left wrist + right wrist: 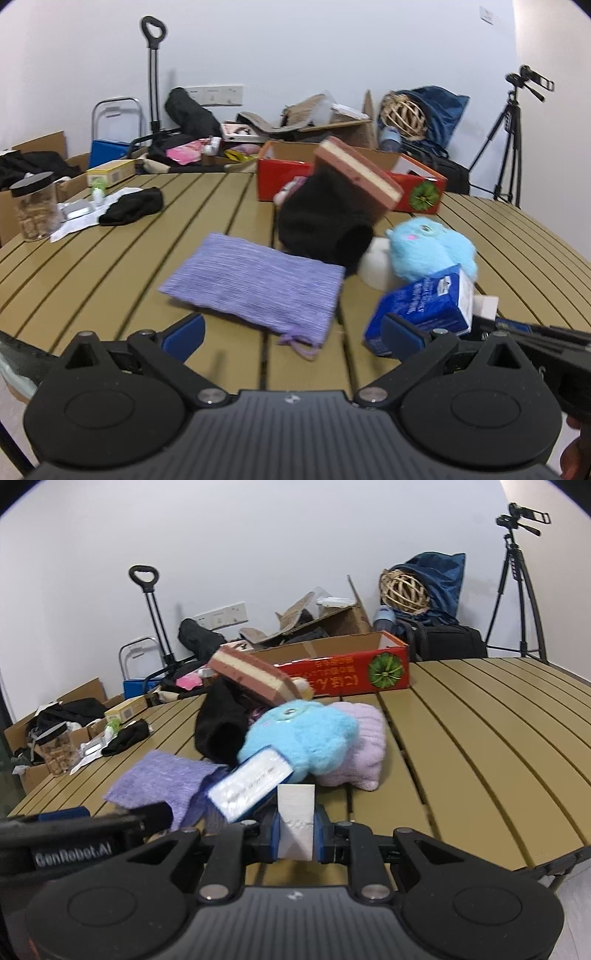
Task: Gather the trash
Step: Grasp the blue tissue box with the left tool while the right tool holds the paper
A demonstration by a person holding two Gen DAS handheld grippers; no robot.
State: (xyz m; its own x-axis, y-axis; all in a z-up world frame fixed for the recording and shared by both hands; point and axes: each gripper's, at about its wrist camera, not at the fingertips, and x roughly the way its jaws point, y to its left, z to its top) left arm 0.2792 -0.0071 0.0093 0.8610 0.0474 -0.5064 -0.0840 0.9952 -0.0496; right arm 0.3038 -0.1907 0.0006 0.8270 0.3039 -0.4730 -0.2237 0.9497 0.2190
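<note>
My right gripper (pixel 295 830) is shut on a small white box (pixel 296 812) and holds it upright just above the table's near edge. In the left wrist view the same box (pixel 485 304) peeks out at the right. A blue and white carton (pixel 424 306) lies tilted beside it, also in the right wrist view (pixel 251 779). My left gripper (pixel 291 330) is open and empty, its fingers on either side of a purple drawstring pouch (pixel 255 282), low over the table.
A blue plush toy (pixel 299 731), a pink towel (pixel 365 746), black cloth (pixel 325 221) and a brown striped box (pixel 358 173) are piled mid-table. A red carton (pixel 347 668) stands behind. A jar (pixel 35 210), papers and a black cloth sit at the left.
</note>
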